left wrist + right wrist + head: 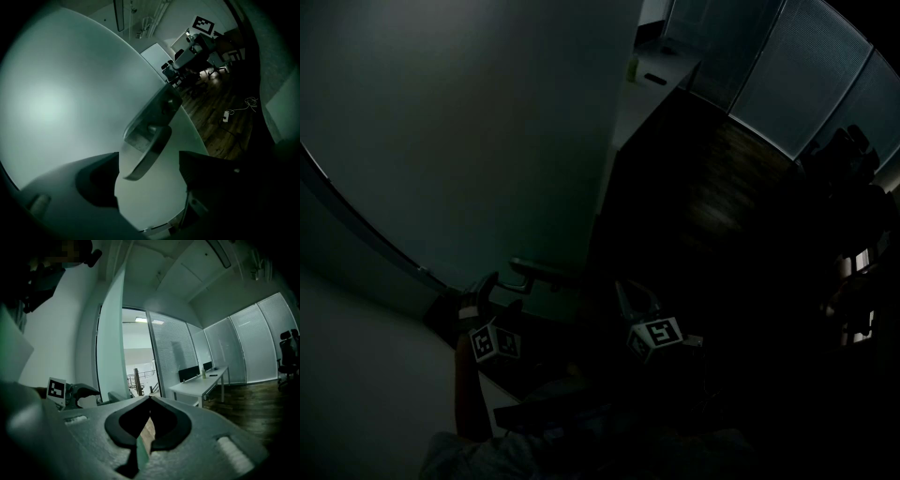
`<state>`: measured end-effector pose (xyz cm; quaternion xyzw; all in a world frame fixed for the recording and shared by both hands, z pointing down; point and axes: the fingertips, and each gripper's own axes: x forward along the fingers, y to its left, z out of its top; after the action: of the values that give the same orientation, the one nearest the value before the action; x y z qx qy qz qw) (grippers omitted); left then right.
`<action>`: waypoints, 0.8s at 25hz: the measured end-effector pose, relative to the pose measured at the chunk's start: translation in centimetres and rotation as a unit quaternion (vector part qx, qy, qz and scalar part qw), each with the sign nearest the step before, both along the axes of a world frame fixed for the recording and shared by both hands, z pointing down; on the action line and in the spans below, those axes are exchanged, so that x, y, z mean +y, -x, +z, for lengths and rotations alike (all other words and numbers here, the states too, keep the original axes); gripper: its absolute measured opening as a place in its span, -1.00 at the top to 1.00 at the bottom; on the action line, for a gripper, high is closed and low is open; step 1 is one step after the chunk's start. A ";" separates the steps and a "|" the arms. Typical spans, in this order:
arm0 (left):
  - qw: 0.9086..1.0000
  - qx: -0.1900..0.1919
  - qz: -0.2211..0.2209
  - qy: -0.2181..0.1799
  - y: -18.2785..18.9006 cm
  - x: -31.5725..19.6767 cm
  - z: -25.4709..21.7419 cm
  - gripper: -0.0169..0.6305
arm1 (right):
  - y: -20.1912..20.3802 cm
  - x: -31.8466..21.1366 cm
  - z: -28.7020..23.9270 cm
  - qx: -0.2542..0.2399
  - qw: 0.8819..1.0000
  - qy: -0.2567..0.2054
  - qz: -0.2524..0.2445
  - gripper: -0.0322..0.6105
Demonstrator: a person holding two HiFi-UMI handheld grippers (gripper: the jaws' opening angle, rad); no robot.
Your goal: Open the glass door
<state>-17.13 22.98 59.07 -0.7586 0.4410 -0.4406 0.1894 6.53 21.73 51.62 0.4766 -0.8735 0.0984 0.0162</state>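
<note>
One frosted glass door [61, 93], filling the left half of the head view and standing ajar, seen almost edge-on in the right gripper view with a lit doorway just beside it. Carries one metal lever handle [147, 150] on its face, angled down toward the camera. Two grippers, one in each hand, each with one marker cube. Left gripper [149, 161]: jaws spread wide, the free end of the handle reaching down into the gap between them, neither pad touching it and bare glass showing on both sides. In the head view, sits low and left [499, 283], right at the handle. Right gripper [150, 399]: jaws drawn together with tips meeting, nothing gripped, pointing nearly level into the room and well apart from the door. In the head view, hangs near the bottom centre [633, 298], to the right of the left one. Beyond the door, one long white desk [201, 383] with one small bottle [203, 372] upright on it. One dark office chair [288, 352] at the far right on the wooden floor [225, 122]. Room dim throughout, much of the head view too dark to make out.
</note>
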 end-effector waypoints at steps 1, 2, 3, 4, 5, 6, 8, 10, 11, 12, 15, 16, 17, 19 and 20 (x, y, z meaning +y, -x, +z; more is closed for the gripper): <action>1.000 0.001 -0.001 -0.006 0.1 0.2 -0.2 -0.35 | 0.1 0.1 0.0 0.000 1.000 0.001 0.000 0.89; 1.000 0.005 -0.002 -0.016 0.3 0.4 -0.5 -0.35 | 0.1 0.1 0.0 -0.001 1.000 0.001 -0.001 0.89; 1.000 0.013 -0.002 -0.027 0.3 0.5 -0.8 -0.35 | 0.2 0.2 0.0 -0.001 1.000 0.002 -0.001 0.89; 0.999 0.026 -0.002 -0.037 0.2 0.6 -1.3 -0.33 | 0.2 0.2 0.0 -0.001 1.000 0.002 0.000 0.89; 0.998 0.043 -0.003 -0.045 0.1 0.8 -1.7 -0.28 | 0.1 0.3 0.0 -0.001 1.000 0.002 0.000 0.89; 0.997 0.062 -0.004 -0.051 -0.2 1.0 -2.2 -0.21 | 0.1 0.3 0.0 -0.001 1.000 0.001 0.000 0.89; 0.992 0.115 -0.007 -0.055 -0.9 1.3 -3.1 -0.15 | 0.1 0.3 0.1 -0.002 1.000 0.000 0.000 0.89; 0.981 0.186 -0.013 -0.060 -1.7 1.6 -4.5 -0.02 | 0.0 0.3 0.2 -0.002 1.000 0.000 0.001 0.89; 0.973 0.220 -0.014 -0.066 -2.2 1.7 -5.5 0.06 | -0.1 0.4 0.2 -0.003 1.000 0.000 0.001 0.89; 0.966 0.250 -0.013 -0.070 -2.7 1.8 -6.5 0.12 | -0.1 0.4 0.2 -0.003 1.000 0.000 0.001 0.89; 0.947 0.314 -0.009 -0.069 -4.4 2.2 -8.0 0.18 | -0.1 0.5 0.2 -0.004 1.000 0.000 0.002 0.89; 0.942 0.329 -0.010 -0.069 -4.9 2.3 -8.2 0.21 | -0.1 0.5 0.2 -0.006 1.000 0.001 0.002 0.89; 0.935 0.348 -0.012 -0.068 -5.3 2.5 -8.4 0.27 | -0.1 0.5 0.2 -0.007 1.000 0.001 0.003 0.89; 0.914 0.402 -0.021 -0.060 -6.1 2.7 -8.7 0.34 | 0.0 0.6 0.2 -0.010 1.000 0.001 0.003 0.89; 0.901 0.430 -0.027 -0.054 -6.4 2.8 -8.9 0.37 | 0.1 0.7 0.1 -0.010 1.000 0.000 0.002 0.89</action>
<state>-10.77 25.76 50.16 -0.8507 0.5230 -0.0523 0.0101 6.45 22.38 51.75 0.4776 -0.8725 0.1032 0.0068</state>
